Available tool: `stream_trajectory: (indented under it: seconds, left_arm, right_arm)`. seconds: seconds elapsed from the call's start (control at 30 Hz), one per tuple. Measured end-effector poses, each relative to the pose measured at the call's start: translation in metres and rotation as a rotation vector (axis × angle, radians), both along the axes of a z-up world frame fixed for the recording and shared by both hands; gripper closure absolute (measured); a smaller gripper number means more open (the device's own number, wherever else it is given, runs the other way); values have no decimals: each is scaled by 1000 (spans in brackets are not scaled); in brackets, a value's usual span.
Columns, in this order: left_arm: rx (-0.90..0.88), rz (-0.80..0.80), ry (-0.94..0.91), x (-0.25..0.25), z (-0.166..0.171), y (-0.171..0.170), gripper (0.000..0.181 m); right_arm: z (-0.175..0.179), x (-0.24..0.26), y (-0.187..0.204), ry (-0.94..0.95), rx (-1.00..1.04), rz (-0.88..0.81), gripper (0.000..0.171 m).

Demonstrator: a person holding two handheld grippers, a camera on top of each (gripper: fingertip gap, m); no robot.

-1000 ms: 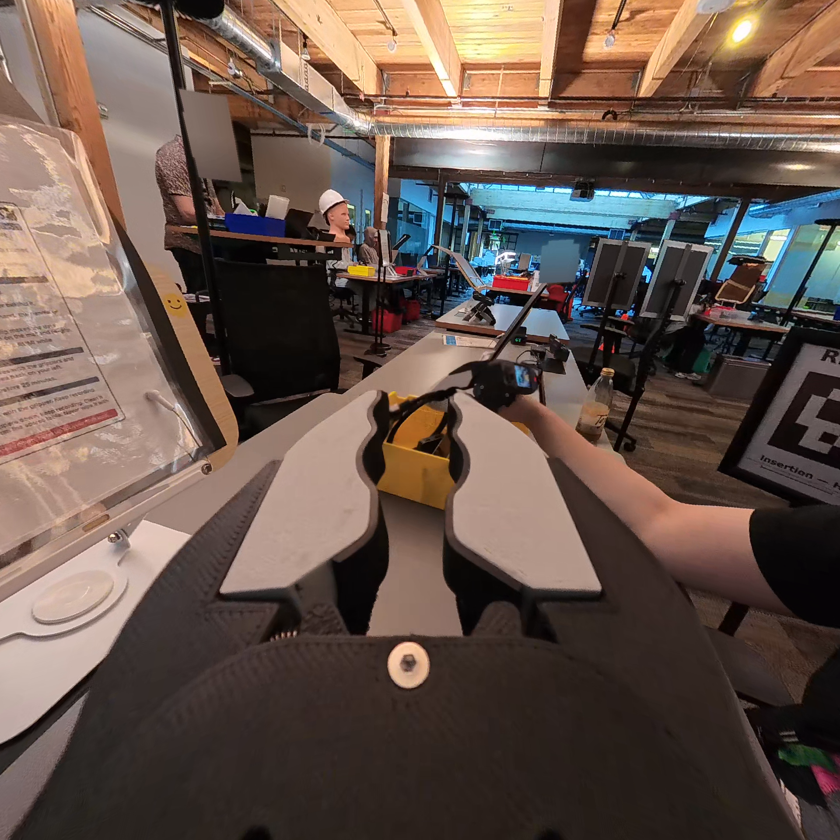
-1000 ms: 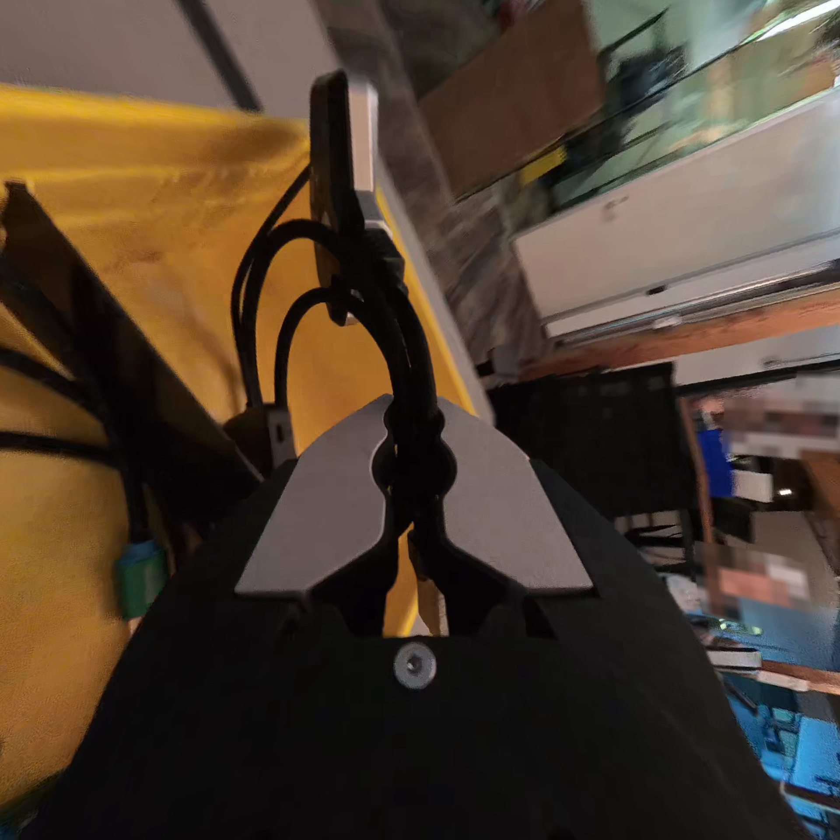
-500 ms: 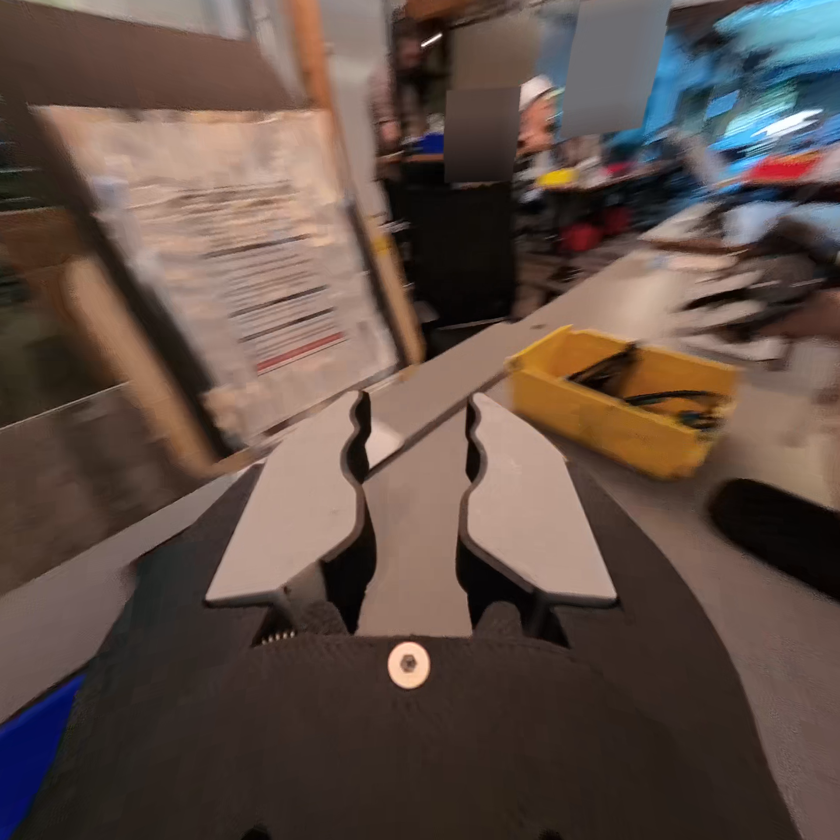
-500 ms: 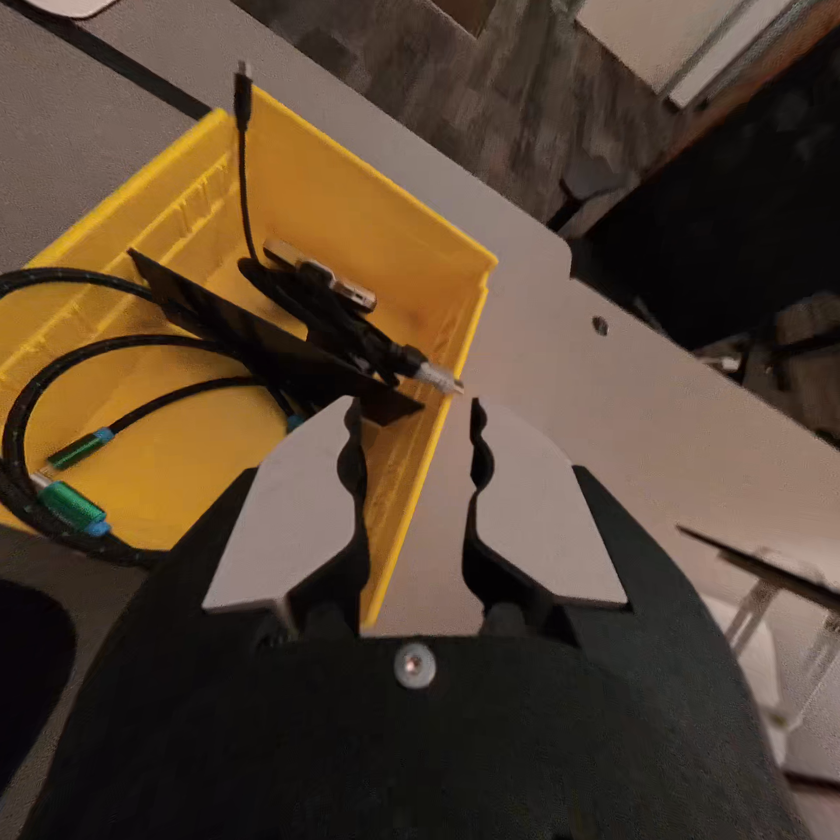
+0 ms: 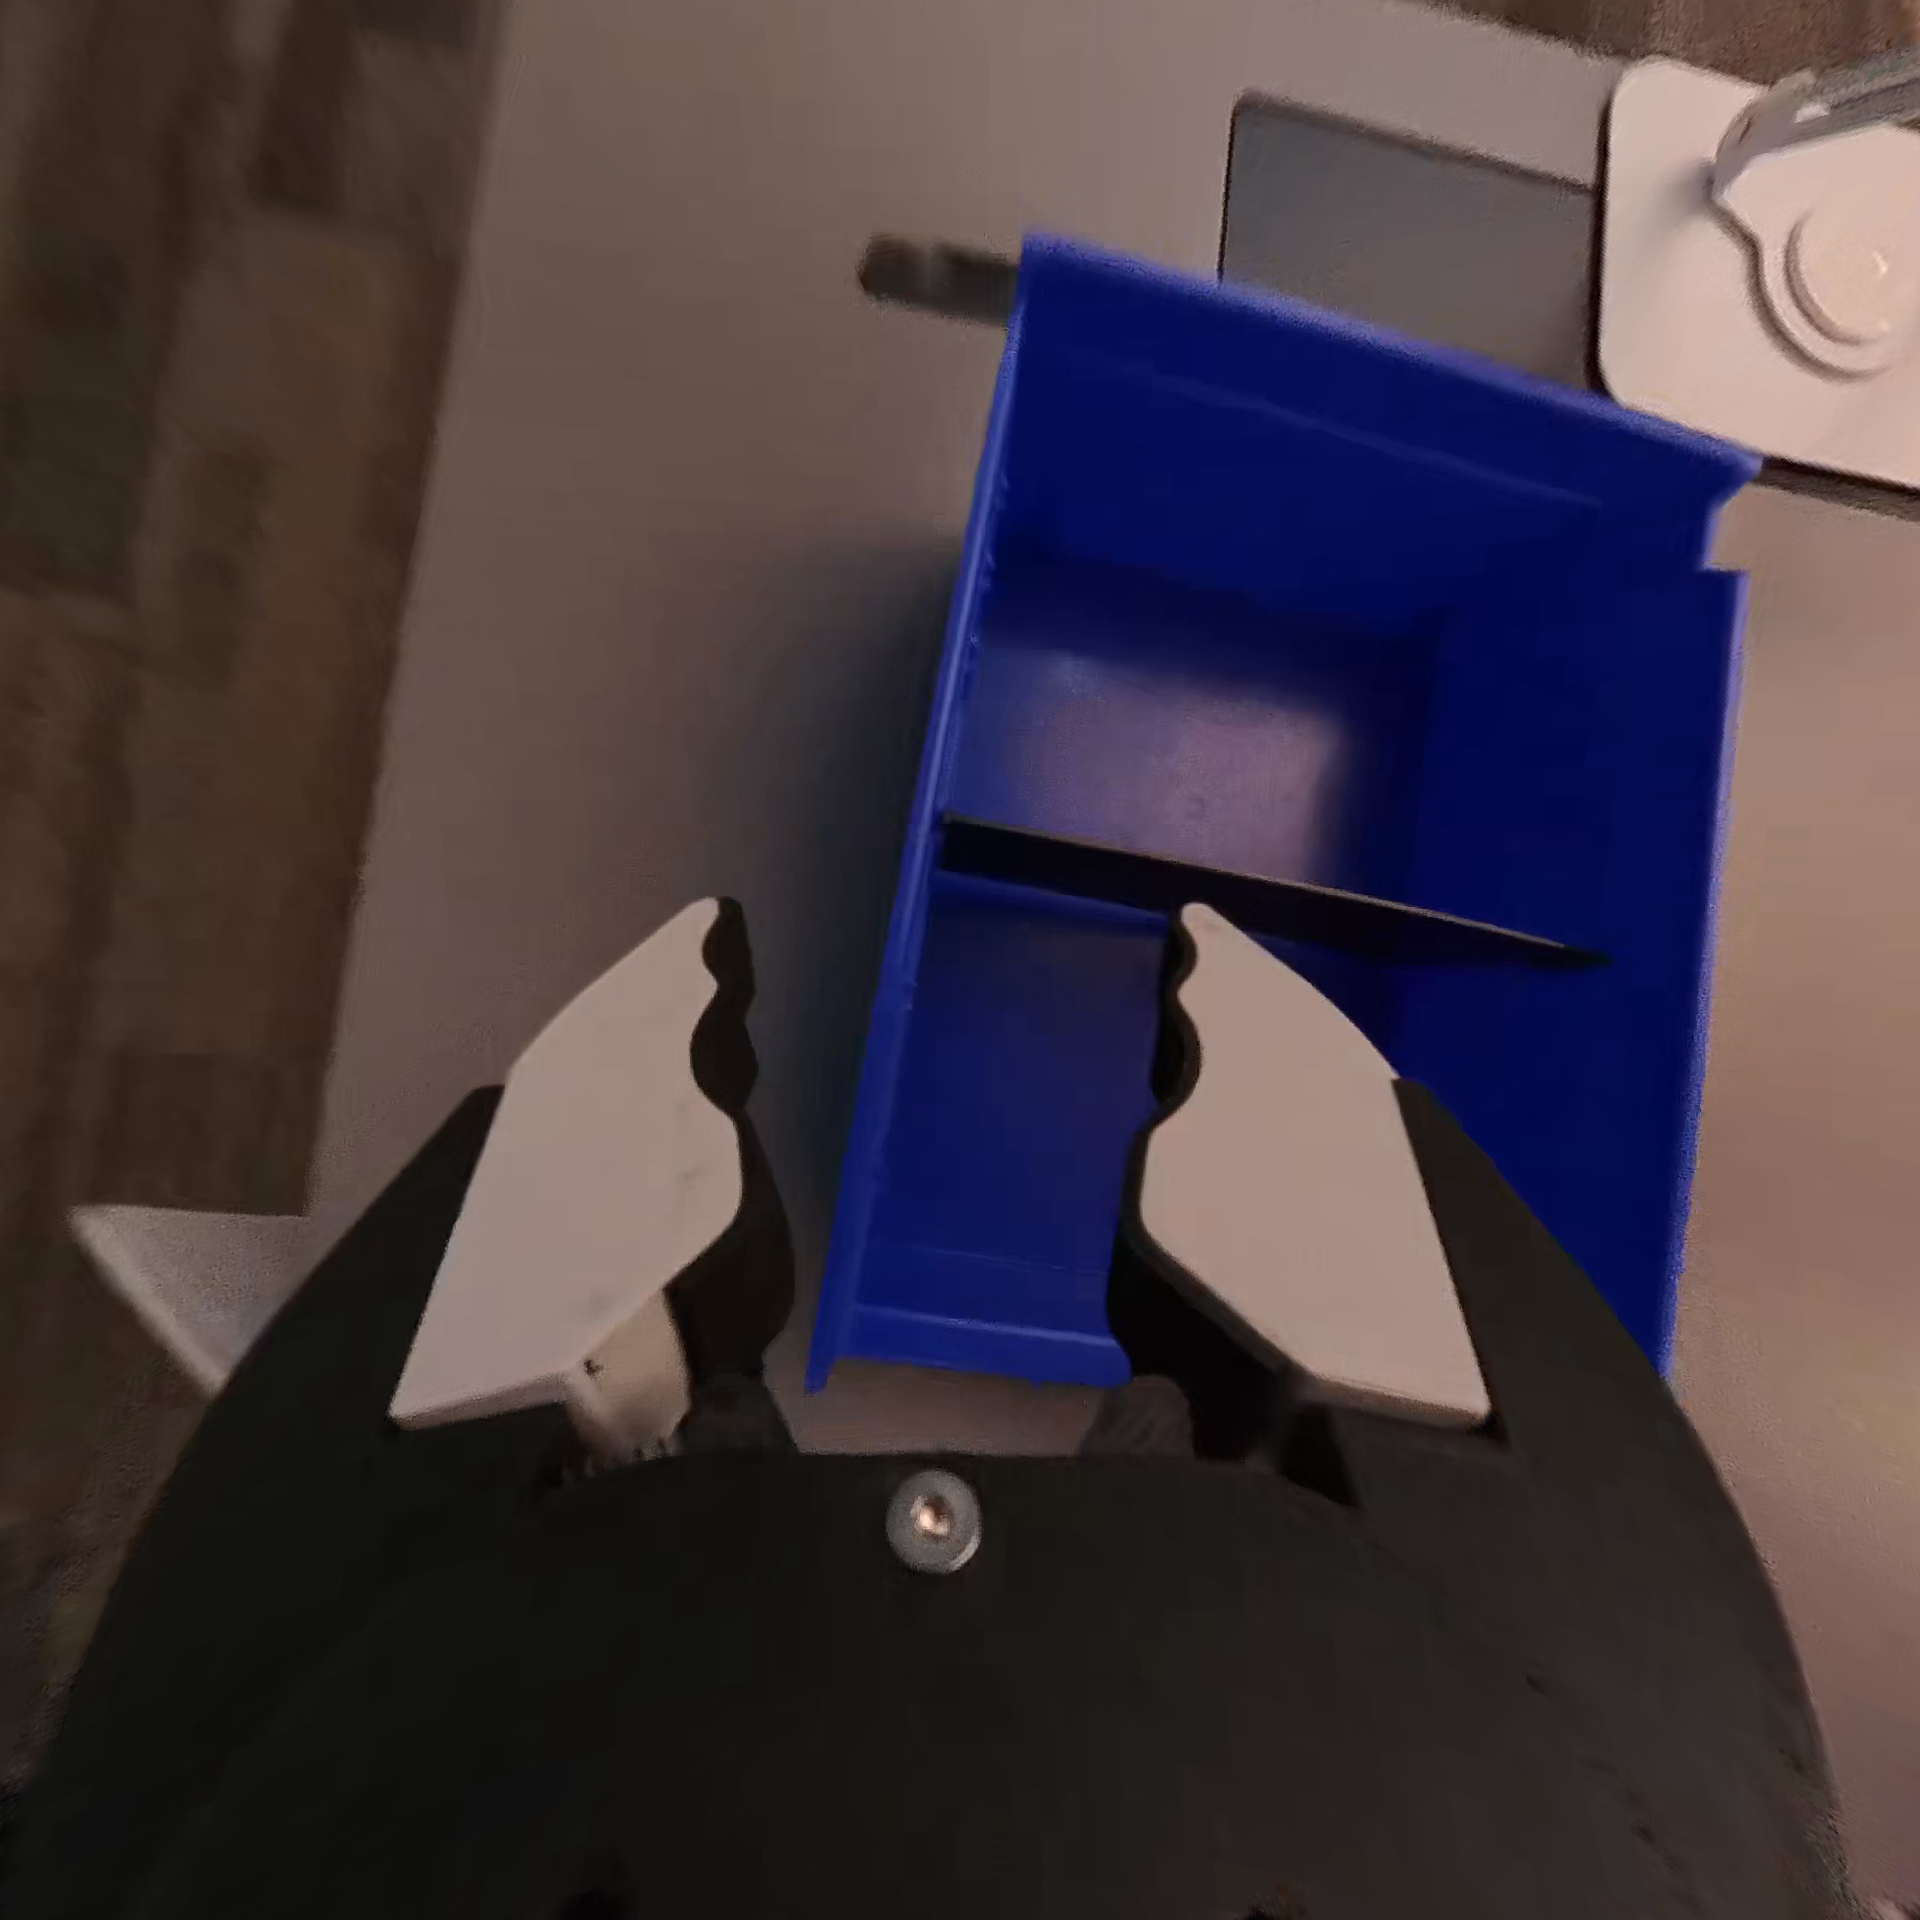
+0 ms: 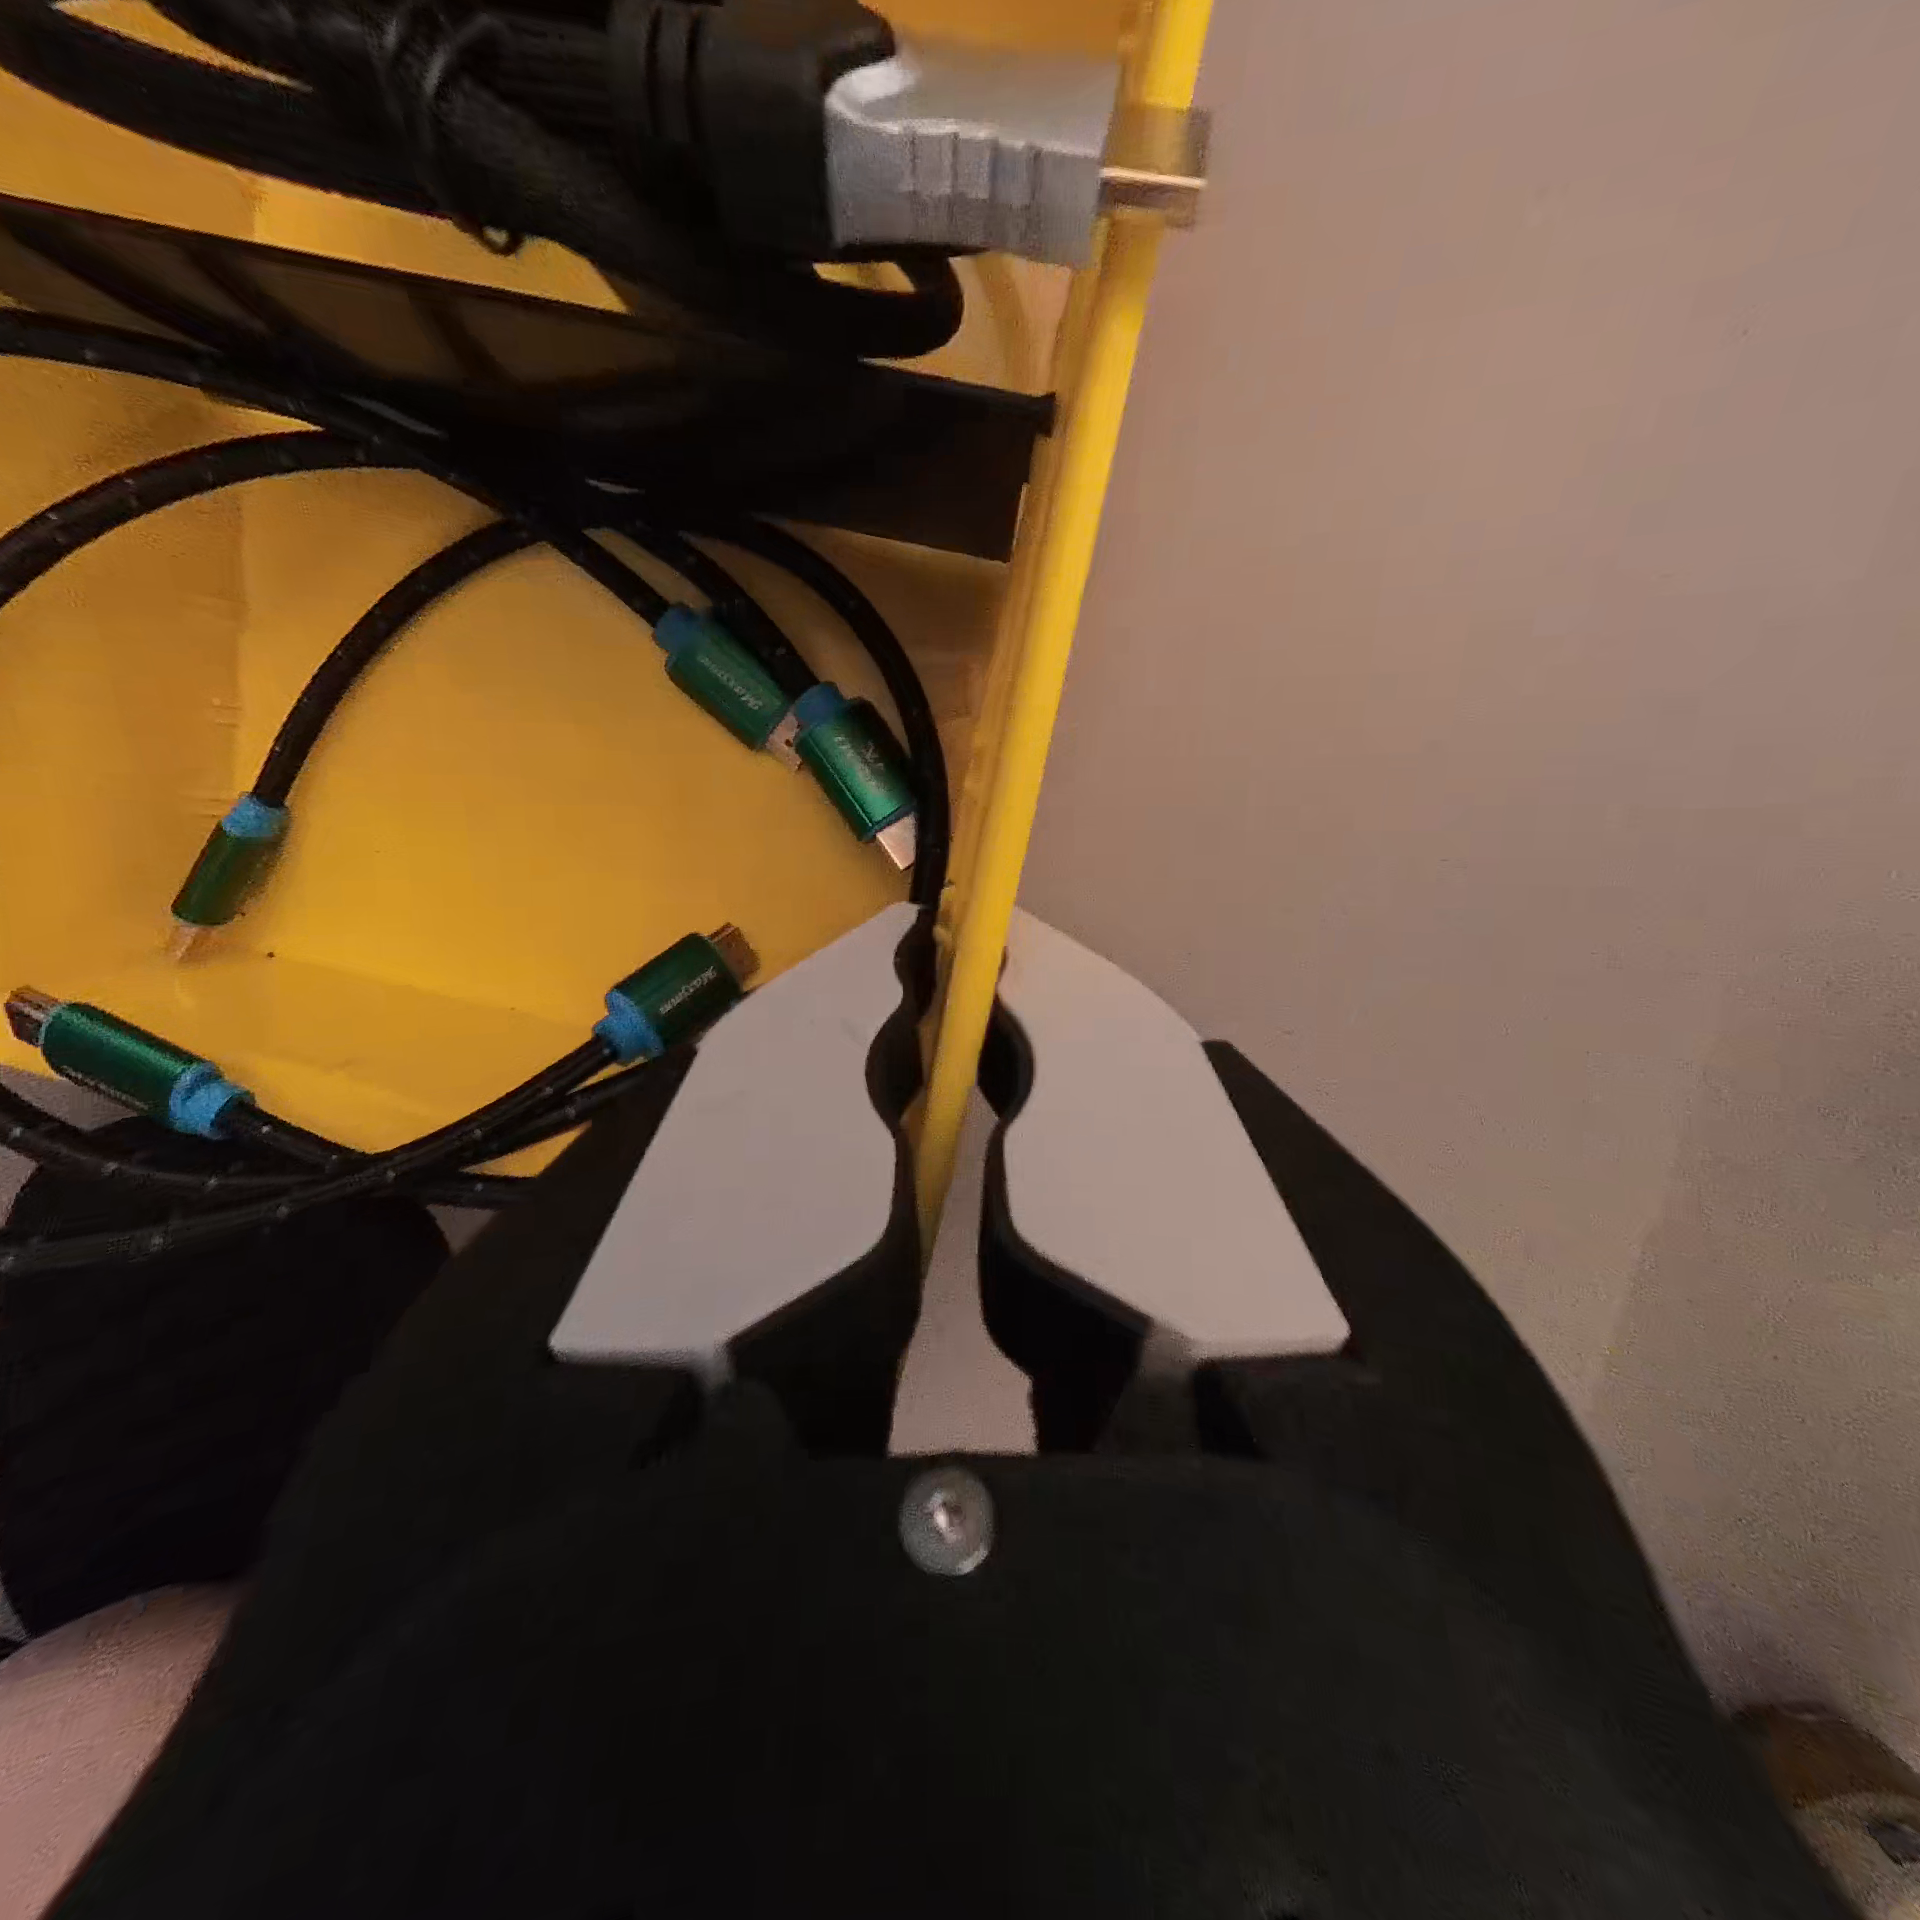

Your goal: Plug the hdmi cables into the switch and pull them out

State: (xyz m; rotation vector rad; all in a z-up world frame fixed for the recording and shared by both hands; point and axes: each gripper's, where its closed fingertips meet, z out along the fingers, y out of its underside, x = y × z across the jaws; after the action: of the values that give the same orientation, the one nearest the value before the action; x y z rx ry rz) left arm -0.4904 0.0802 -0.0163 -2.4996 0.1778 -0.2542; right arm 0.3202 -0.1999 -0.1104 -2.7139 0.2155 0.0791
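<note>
In the right wrist view a yellow bin (image 6: 1049,623) holds several black braided HDMI cables with green plugs (image 6: 857,769). A black divider (image 6: 727,416) crosses the bin. Behind the divider lies a bundle of black cables, and its silver plug (image 6: 966,177) pokes over the rim. I cannot make out the switch. My right gripper (image 6: 961,935) is shut on the bin's right wall, one finger inside and one outside. In the left wrist view my left gripper (image 5: 951,914) is wide open and empty. It hovers over the left wall of an empty blue bin (image 5: 1558,831) that has a black divider (image 5: 1299,914).
The white base of a sign stand (image 5: 1766,260) and a grey pad (image 5: 1403,208) lie beyond the blue bin. The table edge and the wood floor (image 5: 156,623) are to the left. There is bare grey tabletop (image 6: 1455,727) to the right of the yellow bin.
My right gripper let go of the cable bundle into the yellow bin, then shut on the bin's wall. My left gripper swung left and down over the blue bin and opened wider.
</note>
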Motion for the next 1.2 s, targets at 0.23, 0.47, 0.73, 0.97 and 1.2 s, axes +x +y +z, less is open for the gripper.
stream_trajectory:
  seconds: [0.23,0.47,0.73,0.97,1.2]
  left_arm:
    - [-376,-58,-58,7,-73,-11,107]
    - [-612,-161,-28,22,-99,-41,155]
    - [-693,-412,249,70,-106,-49,166]
    - [-712,-529,368,126,-107,-56,164]
    - [-717,-588,455,165,-107,-70,157]
  right_arm:
    - [0,-15,-6,13,-57,54,164]
    - [-3,-40,5,47,-150,104,165]
    - [-4,-86,19,98,-303,150,166]
    - [-4,-133,28,98,-426,253,160]
    - [-4,-169,38,49,-497,342,156]
